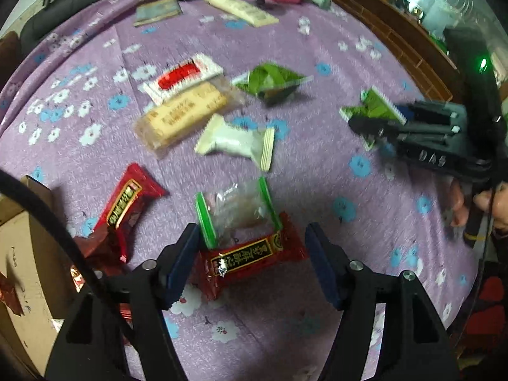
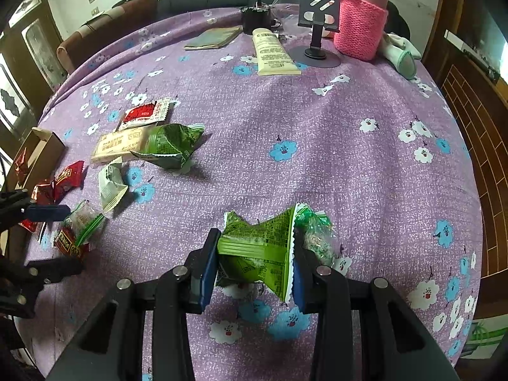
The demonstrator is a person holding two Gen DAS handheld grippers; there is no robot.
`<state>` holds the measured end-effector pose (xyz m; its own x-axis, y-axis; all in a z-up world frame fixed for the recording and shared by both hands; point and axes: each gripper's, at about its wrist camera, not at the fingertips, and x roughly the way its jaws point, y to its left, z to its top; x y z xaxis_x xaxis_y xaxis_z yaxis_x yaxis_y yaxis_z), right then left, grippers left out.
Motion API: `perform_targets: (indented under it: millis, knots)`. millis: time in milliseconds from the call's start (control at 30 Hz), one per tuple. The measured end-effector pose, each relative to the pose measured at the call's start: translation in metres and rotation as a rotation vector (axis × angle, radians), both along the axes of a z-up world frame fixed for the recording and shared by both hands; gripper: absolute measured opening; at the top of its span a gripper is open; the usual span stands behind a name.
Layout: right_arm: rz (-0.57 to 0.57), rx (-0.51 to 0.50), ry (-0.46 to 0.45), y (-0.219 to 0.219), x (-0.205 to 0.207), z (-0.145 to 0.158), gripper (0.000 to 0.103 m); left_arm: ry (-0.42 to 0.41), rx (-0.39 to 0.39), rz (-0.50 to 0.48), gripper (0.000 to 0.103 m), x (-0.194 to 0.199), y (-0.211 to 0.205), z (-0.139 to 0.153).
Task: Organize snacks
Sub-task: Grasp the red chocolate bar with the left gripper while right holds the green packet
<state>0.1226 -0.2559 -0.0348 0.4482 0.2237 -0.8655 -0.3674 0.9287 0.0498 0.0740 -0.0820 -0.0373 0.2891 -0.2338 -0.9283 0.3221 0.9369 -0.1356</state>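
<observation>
The left gripper [image 1: 252, 265] tilts steeply down over the purple flowered tablecloth [image 2: 317, 120], near its left edge beside a brown cardboard box [image 2: 44, 146]. Its blue-padded fingers [image 1: 182, 263] stand apart, and a dark red foil snack packet with a gold-framed label [image 1: 250, 258] lies on the cloth between them; the left pad is at the packet's end, while the right pad stands clear of it. A clear packet with green sealed ends [image 1: 238, 209] overlaps the red packet's far side, just beyond the fingertips.

The right gripper [image 2: 254, 266], also angled downward, is closed on a crumpled green foil snack packet [image 2: 260, 244], both pads pressing its ends, nearer the table's front edge. A clear bag of green-flecked bits [image 2: 317, 238] sits against its right finger.

Further loose snacks lie toward the left edge.
</observation>
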Motion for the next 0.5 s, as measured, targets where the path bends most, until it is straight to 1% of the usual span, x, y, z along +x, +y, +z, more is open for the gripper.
perform_targets:
  millis: [267,333,400,500]
  knots:
    - [-0.001,-0.009,-0.003,0.0,-0.002,0.0,0.04,-0.003,-0.002,-0.056,0.069,-0.019,-0.003,0.0]
    - [0.01,-0.02,-0.002,0.001,-0.003,0.0,0.04,-0.004,0.011,-0.073,0.069,-0.024,-0.004,-0.002]
    - [0.017,-0.031,-0.007,0.002,-0.003,-0.001,0.04,-0.011,0.016,-0.076,0.069,-0.027,-0.003,-0.002]
    - [0.021,-0.056,-0.022,0.004,-0.005,-0.002,0.039,-0.02,-0.004,-0.057,0.066,-0.029,0.0,-0.001]
